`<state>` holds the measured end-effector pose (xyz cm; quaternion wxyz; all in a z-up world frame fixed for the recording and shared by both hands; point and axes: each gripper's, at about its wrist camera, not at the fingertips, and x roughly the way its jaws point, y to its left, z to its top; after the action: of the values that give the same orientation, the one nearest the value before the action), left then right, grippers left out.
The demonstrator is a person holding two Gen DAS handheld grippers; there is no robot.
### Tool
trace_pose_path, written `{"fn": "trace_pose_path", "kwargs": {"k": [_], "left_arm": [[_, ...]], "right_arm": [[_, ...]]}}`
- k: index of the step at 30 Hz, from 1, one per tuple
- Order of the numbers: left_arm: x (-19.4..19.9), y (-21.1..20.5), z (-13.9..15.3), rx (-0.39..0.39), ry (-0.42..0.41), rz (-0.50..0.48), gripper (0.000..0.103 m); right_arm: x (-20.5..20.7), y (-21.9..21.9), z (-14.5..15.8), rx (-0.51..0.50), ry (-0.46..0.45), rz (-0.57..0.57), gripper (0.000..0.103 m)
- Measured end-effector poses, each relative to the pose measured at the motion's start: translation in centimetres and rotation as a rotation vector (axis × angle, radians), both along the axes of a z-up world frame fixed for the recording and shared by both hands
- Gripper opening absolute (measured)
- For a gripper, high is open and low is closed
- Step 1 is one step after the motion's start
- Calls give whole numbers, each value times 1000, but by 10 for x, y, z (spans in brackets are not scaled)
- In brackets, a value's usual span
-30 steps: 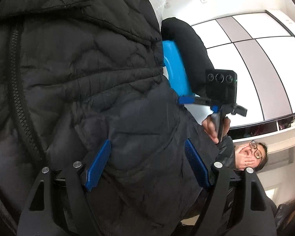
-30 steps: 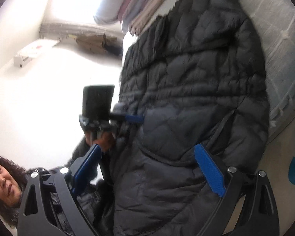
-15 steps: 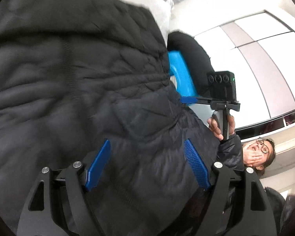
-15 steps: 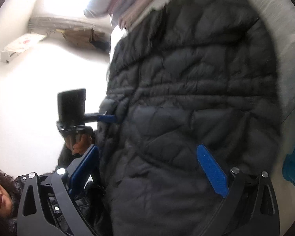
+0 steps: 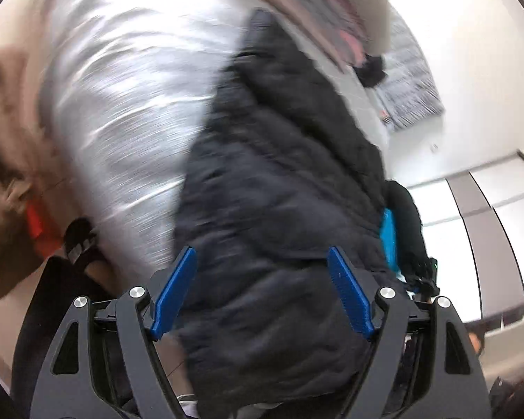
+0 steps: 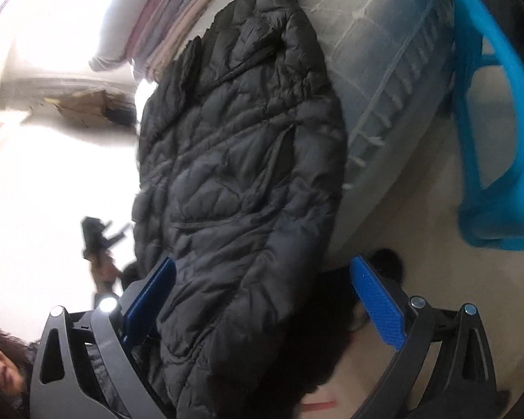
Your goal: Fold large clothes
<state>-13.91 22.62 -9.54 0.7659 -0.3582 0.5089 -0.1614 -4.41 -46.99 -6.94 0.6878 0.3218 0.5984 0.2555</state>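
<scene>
Here, nearest me, my left tool (image 5: 262,296) stands wide, its blue pads on either side of the black puffer jacket (image 5: 279,181), and I cannot tell whether they press it. My right tool (image 6: 262,307) is spread too; the jacket's hem lies against its left pad, the right pad well clear. The jacket stretches lengthwise along the bed (image 6: 359,80), near its edge. Beyond that edge stands a blue plastic stool (image 6: 499,160).
</scene>
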Motion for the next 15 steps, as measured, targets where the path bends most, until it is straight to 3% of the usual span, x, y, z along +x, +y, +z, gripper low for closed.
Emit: {"fn": "trace_pose_path", "kwargs": {"k": [3,5,8,10,15], "left_arm": [[-5,18,-19,-84,-15,45,74],[-5,26,-28,-176,-21,89,74],[-1,30,-21,-234,-98,88,74],[3,26,-16,-251,-125,78,74],[4,17,-14,-289,-148,53,74]], "right_arm": [[1,-7,2,-18,-37,-140,96],[-3,-12,17,-93,-98,-289,96],[-24,-8,57,-64,-228,-465,96],[-38,7,84,-6,-308,-490,96],[-56,59,141,25,-472,-407,96]]}}
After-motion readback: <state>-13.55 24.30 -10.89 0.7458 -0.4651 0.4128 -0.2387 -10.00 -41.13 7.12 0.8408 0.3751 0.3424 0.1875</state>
